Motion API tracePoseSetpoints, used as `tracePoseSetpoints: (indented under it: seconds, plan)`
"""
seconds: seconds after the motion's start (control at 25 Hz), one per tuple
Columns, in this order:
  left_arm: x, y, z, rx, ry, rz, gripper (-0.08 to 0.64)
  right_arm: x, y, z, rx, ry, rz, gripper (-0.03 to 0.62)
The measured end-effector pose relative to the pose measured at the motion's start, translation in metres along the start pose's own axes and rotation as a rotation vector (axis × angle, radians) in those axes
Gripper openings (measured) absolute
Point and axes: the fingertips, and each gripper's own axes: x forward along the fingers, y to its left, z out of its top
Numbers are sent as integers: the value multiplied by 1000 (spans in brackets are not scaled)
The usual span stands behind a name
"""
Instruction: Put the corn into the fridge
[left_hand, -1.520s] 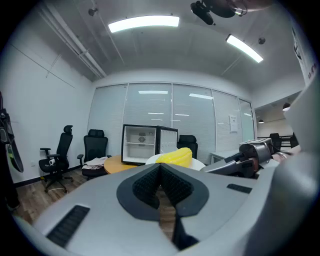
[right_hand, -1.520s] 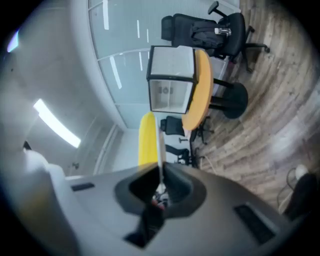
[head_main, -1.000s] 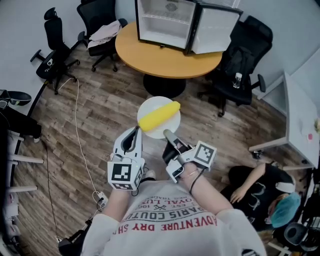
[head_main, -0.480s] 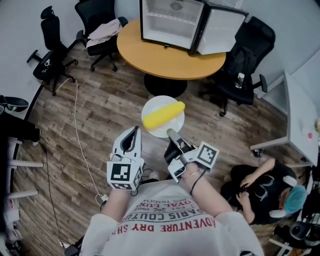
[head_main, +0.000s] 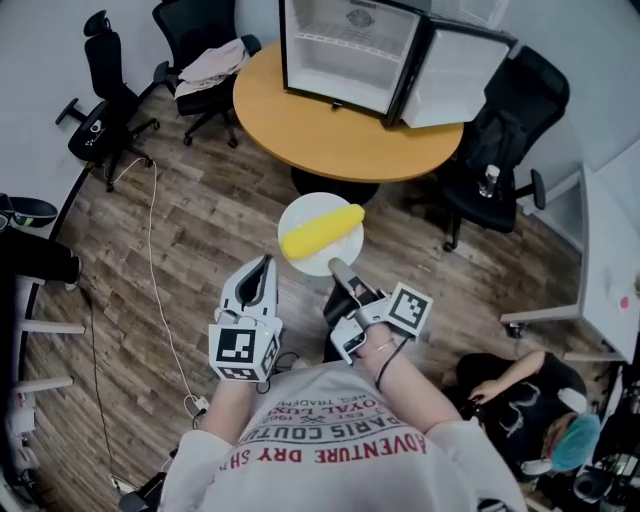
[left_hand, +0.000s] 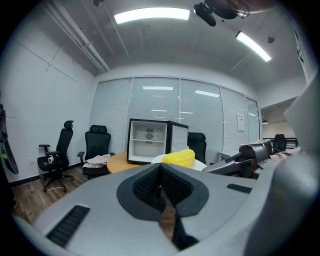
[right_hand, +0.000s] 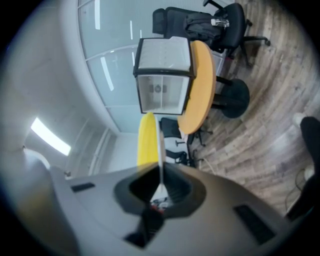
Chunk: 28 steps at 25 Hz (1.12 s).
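Our right gripper (head_main: 340, 272) pinches the plate (head_main: 300, 212) by its rim, holding it level so the corn (head_main: 320, 231) lies steady on top for the open fridge (head_main: 345, 55) ahead; our left gripper (head_main: 264, 266) is pressed together, empty.

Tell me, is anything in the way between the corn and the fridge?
Nothing visible does. The corn lies on a plate that the right gripper holds by its rim, over the floor, short of the table. The fridge on the table faces it with its door open.
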Motion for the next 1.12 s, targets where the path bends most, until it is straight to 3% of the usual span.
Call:
tracePoseSetpoints:
  seconds: [0.4, 0.64, 0.88, 1.12]
  plan:
    - [148, -11, 38, -17, -31, 84, 25, 61, 17, 142, -32, 89, -12, 38]
    - [157, -11, 34, -23, -59, 96, 25, 68, 14, 155, -62, 95, -5, 38]
    - [234, 5, 48, -19, -26, 95, 25, 116, 15, 216, -23, 88, -22, 38]
    - [293, 43, 58, -7, -36, 31, 25, 166, 11, 241, -19, 36, -32, 38]
